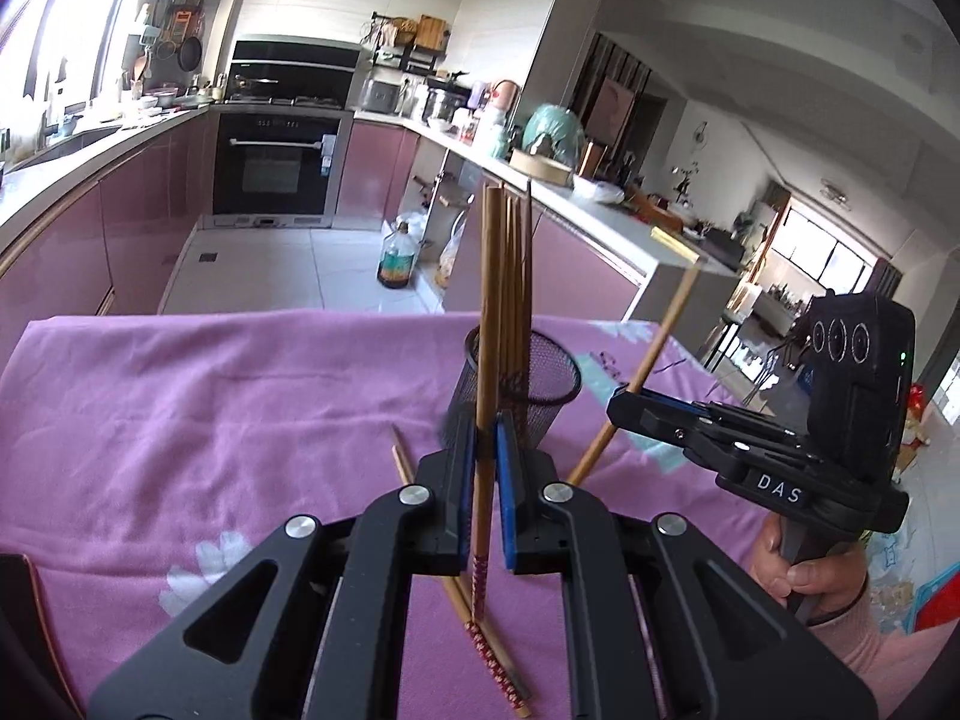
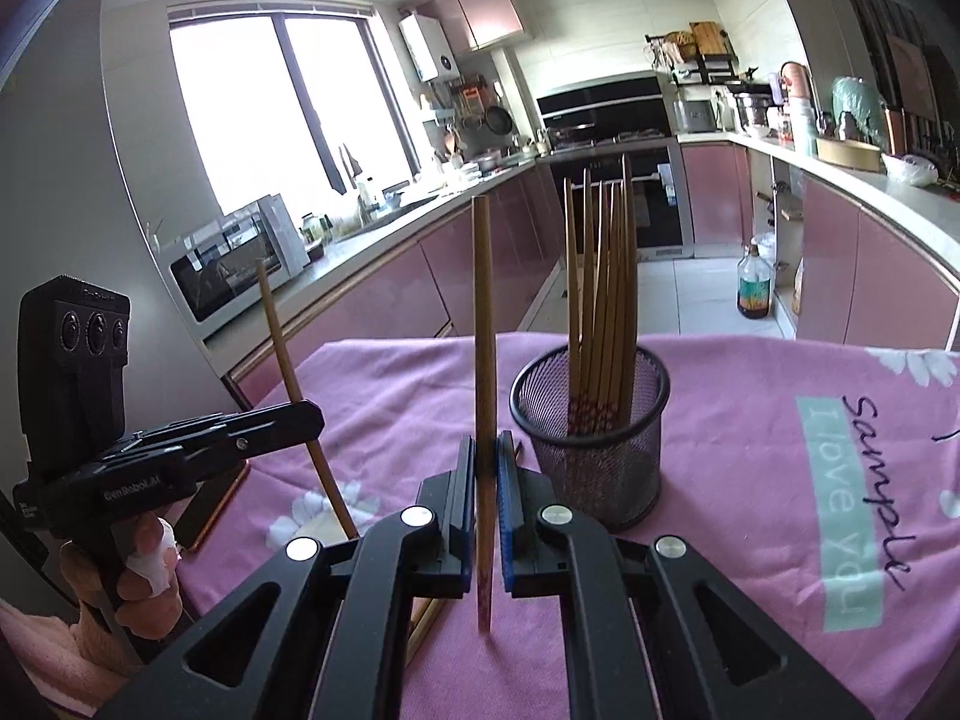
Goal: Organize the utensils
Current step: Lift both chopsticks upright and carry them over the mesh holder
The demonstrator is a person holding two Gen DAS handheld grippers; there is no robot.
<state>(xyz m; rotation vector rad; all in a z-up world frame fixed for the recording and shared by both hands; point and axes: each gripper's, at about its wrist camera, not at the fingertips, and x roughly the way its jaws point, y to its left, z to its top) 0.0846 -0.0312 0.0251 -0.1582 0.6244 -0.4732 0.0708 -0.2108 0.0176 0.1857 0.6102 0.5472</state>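
A black mesh cup stands on the pink cloth, with several brown chopsticks upright in it. My left gripper is shut on one chopstick, held nearly upright just in front of the cup. To the right, my right gripper is shut on another chopstick, raised beside the cup. Two loose chopsticks lie crossed on the cloth under the left gripper.
A dark flat object with a copper rim lies at the cloth's left edge. A hand grips each handle. Beyond the table are pink kitchen cabinets, an oven and an oil bottle on the floor.
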